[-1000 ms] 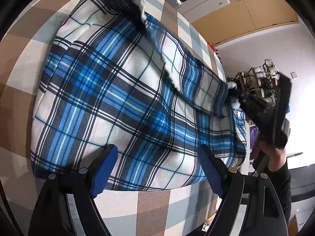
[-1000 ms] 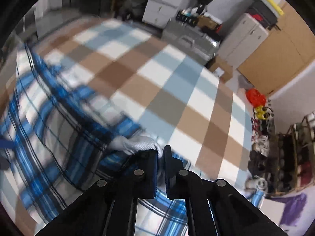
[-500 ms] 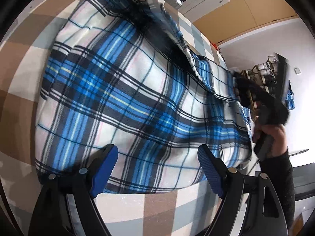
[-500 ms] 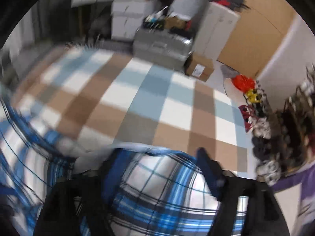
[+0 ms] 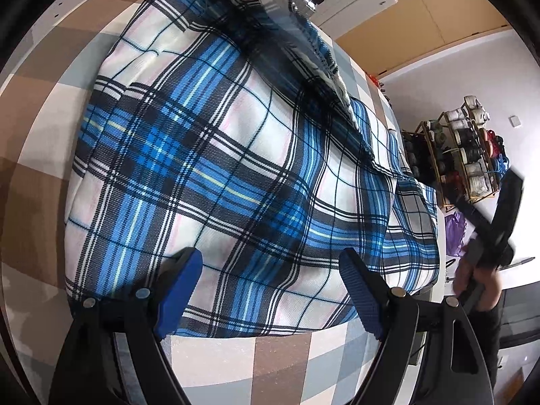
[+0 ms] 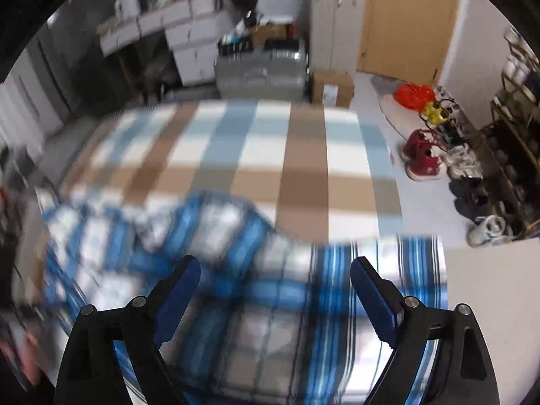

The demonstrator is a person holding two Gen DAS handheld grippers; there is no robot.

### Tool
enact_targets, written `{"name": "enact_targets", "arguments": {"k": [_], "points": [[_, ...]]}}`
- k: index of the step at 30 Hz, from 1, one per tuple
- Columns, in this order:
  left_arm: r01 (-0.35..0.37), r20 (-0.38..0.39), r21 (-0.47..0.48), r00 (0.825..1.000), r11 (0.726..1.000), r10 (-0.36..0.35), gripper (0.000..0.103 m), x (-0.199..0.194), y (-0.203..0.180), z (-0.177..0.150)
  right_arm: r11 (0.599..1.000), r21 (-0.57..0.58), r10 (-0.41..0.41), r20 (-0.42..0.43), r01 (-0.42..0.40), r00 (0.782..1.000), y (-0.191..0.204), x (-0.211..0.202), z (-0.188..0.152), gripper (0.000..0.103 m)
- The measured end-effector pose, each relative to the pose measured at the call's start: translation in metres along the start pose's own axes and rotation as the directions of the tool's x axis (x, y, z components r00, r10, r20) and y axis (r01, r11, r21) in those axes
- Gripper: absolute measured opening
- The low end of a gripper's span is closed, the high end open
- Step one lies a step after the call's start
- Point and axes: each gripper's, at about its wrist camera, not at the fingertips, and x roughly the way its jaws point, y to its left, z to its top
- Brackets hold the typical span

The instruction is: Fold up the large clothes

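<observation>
The blue plaid garment (image 5: 236,175) fills the middle of the left view, lying on the checked cloth (image 5: 280,368), one edge folded over at upper right. The left gripper (image 5: 270,290) gapes wide at lower centre, holding nothing. The right gripper (image 6: 275,298) is likewise spread wide and empty over blurred plaid

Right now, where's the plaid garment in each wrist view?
Left wrist: plaid garment fills the centre, spread on the checkered cover.
Right wrist: blurred, lower half, running under the open right gripper.
Shared landmark: shoe rack, at the right edge in both views.
</observation>
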Motion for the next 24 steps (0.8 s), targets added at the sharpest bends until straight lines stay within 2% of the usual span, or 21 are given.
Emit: {"name": "enact_targets", "arguments": {"k": [2,3,5,6,8,11,13,15,17,19,22,24], "points": [[-0.006,0.003,0.0,1.0,1.0,0.006,0.08,0.001,0.0,0.001,0.998,-0.039,-0.051,-0.089,0.048,0.995,0.005,0.02,-0.016,0.091],[-0.007,0.004,0.0,1.0,1.0,0.007,0.08,0.0,0.002,0.002,0.996,-0.05,-0.075,-0.168,0.068,0.983,0.007,0.037,-0.025,0.091],[-0.011,0.007,0.001,1.0,1.0,0.011,0.08,0.0,0.003,0.003,0.993,-0.063,-0.113,-0.261,0.1,0.959,0.01,0.055,-0.034,0.091],[-0.012,0.007,0.002,1.0,1.0,0.012,0.08,-0.001,0.004,0.003,0.991,-0.068,-0.126,-0.253,0.112,0.959,0.013,0.053,-0.032,0.091],[-0.009,0.006,-0.001,1.0,1.0,0.009,0.08,-0.002,0.005,0.002,0.995,-0.064,-0.094,-0.2,0.083,0.975,0.023,0.039,-0.022,0.091],[0.004,0.002,-0.017,1.0,1.0,-0.004,0.08,-0.005,0.01,0.004,0.994,-0.099,-0.047,-0.054,0.041,0.997,0.052,0.001,-0.002,0.093],[0.017,-0.002,-0.031,1.0,0.999,-0.017,0.08,-0.006,0.015,0.006,0.983,-0.18,0.026,-0.006,-0.026,1.0,0.085,-0.012,0.007,0.103],[0.024,-0.001,-0.045,1.0,0.999,-0.024,0.08,-0.008,0.018,0.006,0.96,-0.27,0.051,-0.067,-0.068,0.996,0.12,-0.003,0.01,0.103],[0.028,0.007,-0.064,1.0,0.998,-0.028,0.08,-0.011,0.021,0.005,0.93,-0.333,0.088,-0.209,-0.156,0.974,0.154,0.02,0.01,0.103],[0.032,0.005,-0.068,0.999,0.997,-0.032,0.08,-0.014,0.023,0.004,0.921,-0.339,0.098,-0.274,-0.191,0.957,0.175,0.038,0.013,0.103],[0.02,0.007,-0.046,1.0,0.999,-0.02,0.08,-0.017,0.024,0.004,0.914,-0.39,0.003,-0.26,-0.108,0.966,0.201,0.063,0.024,0.102],[0.021,0.001,-0.049,1.0,0.999,-0.021,0.08,-0.017,0.026,0.004,0.931,-0.358,-0.027,-0.267,-0.073,0.963,0.205,0.079,0.037,0.102]]}}
